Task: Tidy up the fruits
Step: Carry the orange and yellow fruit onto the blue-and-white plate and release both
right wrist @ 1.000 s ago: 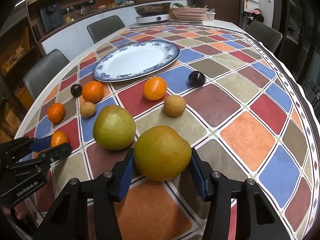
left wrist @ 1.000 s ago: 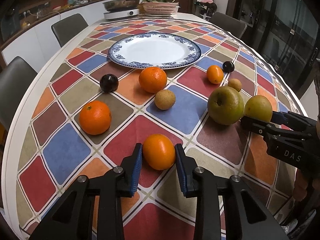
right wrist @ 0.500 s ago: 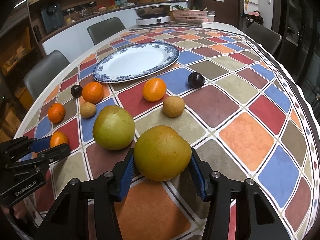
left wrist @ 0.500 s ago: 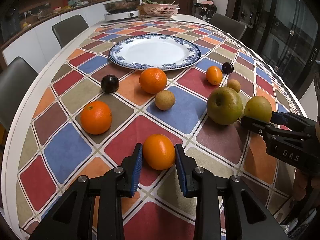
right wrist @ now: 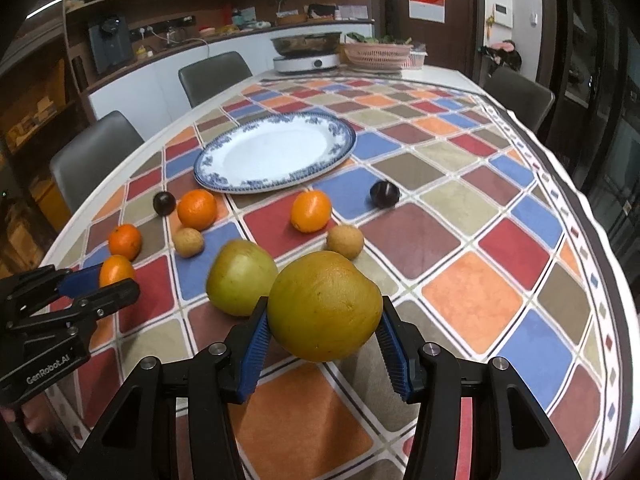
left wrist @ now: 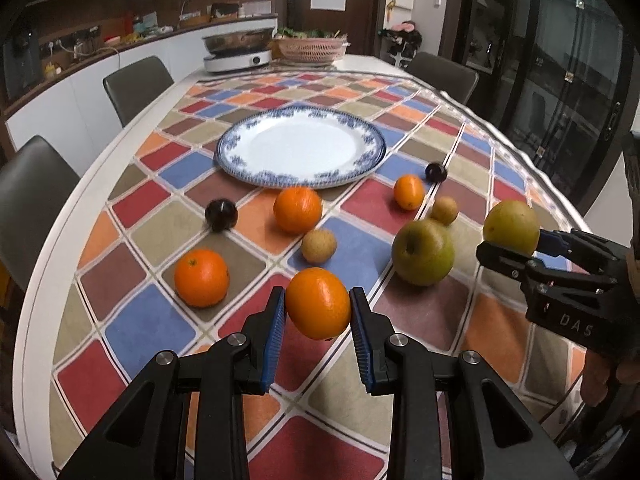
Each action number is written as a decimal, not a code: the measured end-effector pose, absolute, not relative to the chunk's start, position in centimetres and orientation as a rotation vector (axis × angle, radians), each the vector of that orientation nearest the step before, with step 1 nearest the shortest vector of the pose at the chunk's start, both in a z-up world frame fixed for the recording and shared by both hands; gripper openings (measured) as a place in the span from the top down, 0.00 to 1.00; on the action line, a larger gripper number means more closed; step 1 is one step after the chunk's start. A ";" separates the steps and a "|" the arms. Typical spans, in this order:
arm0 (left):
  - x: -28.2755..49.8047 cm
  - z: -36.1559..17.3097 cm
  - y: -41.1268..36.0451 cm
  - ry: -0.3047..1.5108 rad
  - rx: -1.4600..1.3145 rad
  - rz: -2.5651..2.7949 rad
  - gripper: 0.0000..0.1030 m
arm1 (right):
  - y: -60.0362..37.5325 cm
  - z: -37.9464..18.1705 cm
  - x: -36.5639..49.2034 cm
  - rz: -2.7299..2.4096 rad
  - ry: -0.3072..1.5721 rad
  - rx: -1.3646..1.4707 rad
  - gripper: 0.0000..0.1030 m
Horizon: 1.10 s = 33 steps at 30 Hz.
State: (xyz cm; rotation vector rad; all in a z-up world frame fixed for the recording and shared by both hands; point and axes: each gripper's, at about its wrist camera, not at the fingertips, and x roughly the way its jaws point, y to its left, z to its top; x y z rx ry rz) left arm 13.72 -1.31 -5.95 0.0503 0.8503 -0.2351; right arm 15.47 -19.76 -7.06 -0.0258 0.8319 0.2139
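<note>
My left gripper (left wrist: 318,306) is shut on a small orange (left wrist: 318,303) and holds it just above the chequered tablecloth. My right gripper (right wrist: 322,320) is shut on a large yellow-green pear (right wrist: 324,306), also lifted off the cloth. A second green pear (right wrist: 240,276) lies beside it. Loose on the cloth are three oranges (left wrist: 201,277) (left wrist: 297,209) (left wrist: 408,192), two small brown fruits (left wrist: 318,245) (left wrist: 443,210) and two dark plums (left wrist: 221,214) (left wrist: 435,171). The blue-rimmed white plate (left wrist: 300,148) stands bare beyond them. In the left wrist view the right gripper (left wrist: 516,240) shows at the right with its pear.
An induction cooker with a metal pan (left wrist: 236,54) and a pink basket (left wrist: 310,48) stand at the table's far end. Grey chairs (left wrist: 138,84) (right wrist: 518,92) ring the table. A counter with shelves runs along the left wall. Glass doors are on the right.
Both grippers have risen a little with their fruit: the orange and the pear now hang off the cloth. The views tilted up, showing more of the room.
</note>
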 end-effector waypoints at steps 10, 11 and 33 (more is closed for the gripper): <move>15.0 -2.0 -1.1 0.753 0.040 -0.261 0.69 | -18.9 -3.2 16.1 0.258 0.754 -0.048 0.50; 15.3 -1.7 -1.0 0.748 0.038 -0.261 0.69 | -18.8 -2.9 16.3 0.266 0.750 -0.045 0.50; 26.2 0.3 0.5 0.730 0.060 -0.288 0.69 | -15.3 0.0 26.9 0.373 0.736 -0.107 0.50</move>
